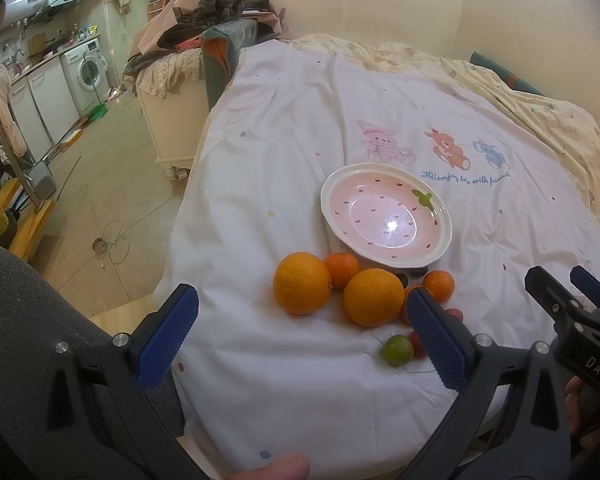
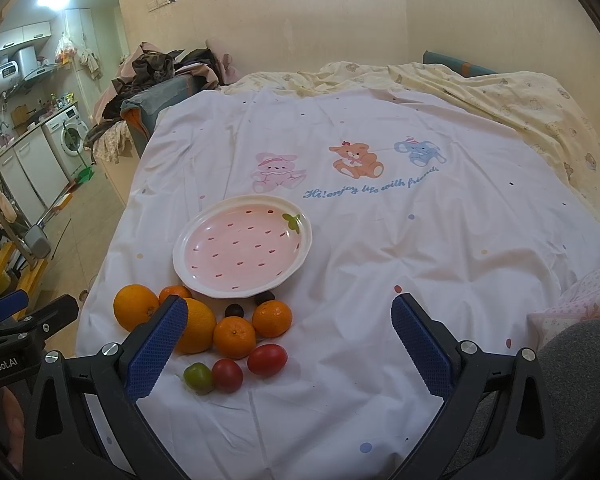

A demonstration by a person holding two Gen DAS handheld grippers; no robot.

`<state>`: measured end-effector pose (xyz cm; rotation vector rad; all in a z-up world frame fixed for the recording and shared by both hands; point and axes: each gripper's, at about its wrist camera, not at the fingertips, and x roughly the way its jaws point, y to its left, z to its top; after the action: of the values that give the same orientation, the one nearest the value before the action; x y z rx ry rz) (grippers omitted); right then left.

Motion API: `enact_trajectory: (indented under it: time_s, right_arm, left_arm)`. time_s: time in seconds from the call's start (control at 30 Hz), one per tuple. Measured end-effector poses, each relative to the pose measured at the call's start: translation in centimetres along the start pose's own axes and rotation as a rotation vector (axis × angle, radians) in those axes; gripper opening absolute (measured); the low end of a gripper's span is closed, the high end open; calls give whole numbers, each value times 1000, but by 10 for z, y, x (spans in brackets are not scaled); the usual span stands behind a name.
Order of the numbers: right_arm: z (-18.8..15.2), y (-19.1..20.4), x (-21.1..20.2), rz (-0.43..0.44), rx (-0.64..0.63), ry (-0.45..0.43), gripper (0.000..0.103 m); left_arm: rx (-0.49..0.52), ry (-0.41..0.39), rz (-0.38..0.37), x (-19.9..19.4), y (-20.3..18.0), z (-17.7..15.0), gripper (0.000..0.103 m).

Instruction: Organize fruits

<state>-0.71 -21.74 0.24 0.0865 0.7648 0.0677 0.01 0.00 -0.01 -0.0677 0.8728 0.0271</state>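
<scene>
A pink strawberry-pattern plate [image 1: 340, 192] [image 2: 184, 248] lies empty on the white bed sheet. In front of it sit two large oranges [image 1: 301, 288] [image 2: 135, 306], three small tangerines [image 1: 342, 269] [image 2: 272, 317], two dark plums [image 2: 233, 311], two red tomatoes [image 2: 267, 359] and a green tomato [image 1: 397, 350] [image 2: 198, 377]. My left gripper [image 1: 300, 340] is open and empty, just short of the oranges. My right gripper [image 2: 288, 344] is open and empty, hovering over the sheet beside the tomatoes. Each gripper shows at the edge of the other's view [image 1: 572, 304] [image 2: 16, 320].
The white sheet [image 2: 380, 240] with cartoon animals covers the bed; a yellow quilt [image 2: 520, 104] lies at the back right. The bed's left edge drops to a tiled floor [image 1: 112, 184], with a clothes pile [image 1: 204, 12] and a kitchen beyond.
</scene>
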Motion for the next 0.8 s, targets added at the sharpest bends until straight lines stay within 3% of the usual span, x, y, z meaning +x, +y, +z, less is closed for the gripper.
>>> enact_trajectory:
  time_s: [0.8]
  right_arm:
    - [1, -2, -1, -2, -1, 0, 103]
  left_arm:
    - [-3, -3, -1, 0, 0, 0, 103]
